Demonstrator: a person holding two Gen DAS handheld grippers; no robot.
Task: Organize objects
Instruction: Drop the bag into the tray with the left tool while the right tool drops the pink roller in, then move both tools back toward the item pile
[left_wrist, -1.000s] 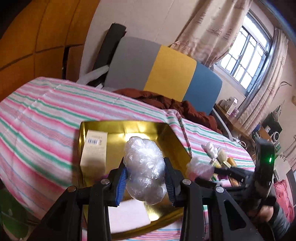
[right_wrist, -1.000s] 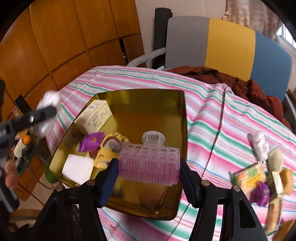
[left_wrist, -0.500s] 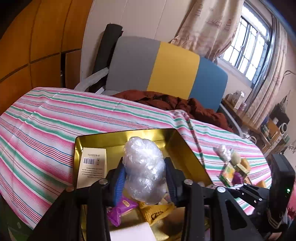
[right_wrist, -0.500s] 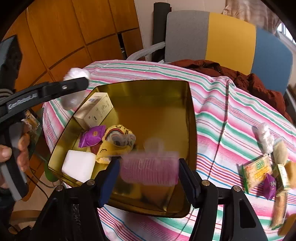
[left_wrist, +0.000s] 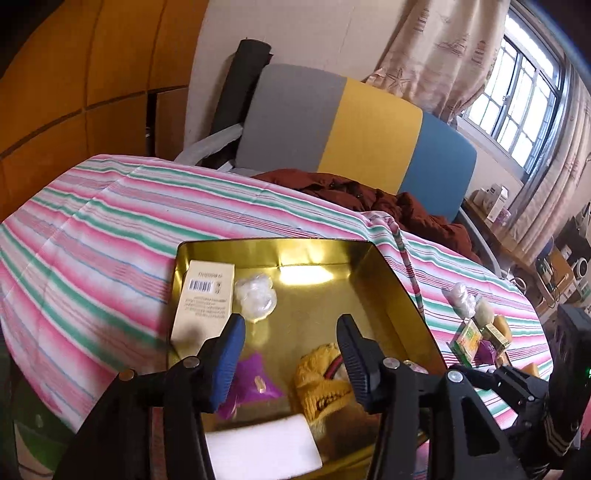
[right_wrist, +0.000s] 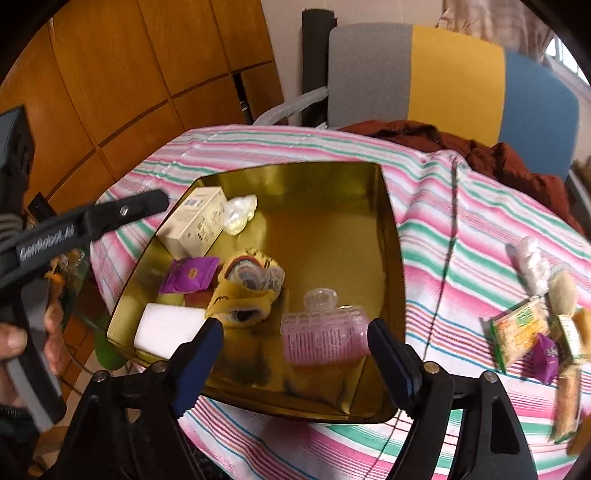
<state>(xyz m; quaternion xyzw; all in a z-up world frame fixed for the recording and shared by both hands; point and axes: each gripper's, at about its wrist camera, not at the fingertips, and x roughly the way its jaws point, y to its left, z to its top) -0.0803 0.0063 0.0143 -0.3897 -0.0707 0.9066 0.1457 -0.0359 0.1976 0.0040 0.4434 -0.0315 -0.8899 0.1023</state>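
Nearest the right wrist camera, the right hand-held gripper (right_wrist: 295, 347) now stands wide with nothing between its pads; half a second ago it clamped the pink ribbed plastic case (right_wrist: 325, 334), which now lies on the floor of the gold tin tray (right_wrist: 391, 236), near its front edge. The left hand-held gripper (left_wrist: 290, 350) is likewise spread wide and empty: the clear plastic wad (left_wrist: 255, 297) it carried a moment ago sits deeper in the tray, just beside the cream barcode box (left_wrist: 203, 299). Between them lie a purple sachet (right_wrist: 188, 275), a yellow patterned sock bundle (right_wrist: 247, 288) and a white foam block (right_wrist: 166, 330). Both drops look finished. Farther right on the striped table (right_wrist: 461, 266), a cluster of snack packets (right_wrist: 521, 332) and another plastic wad (right_wrist: 532, 262) remain outside, so the sorting is probably only partly done.
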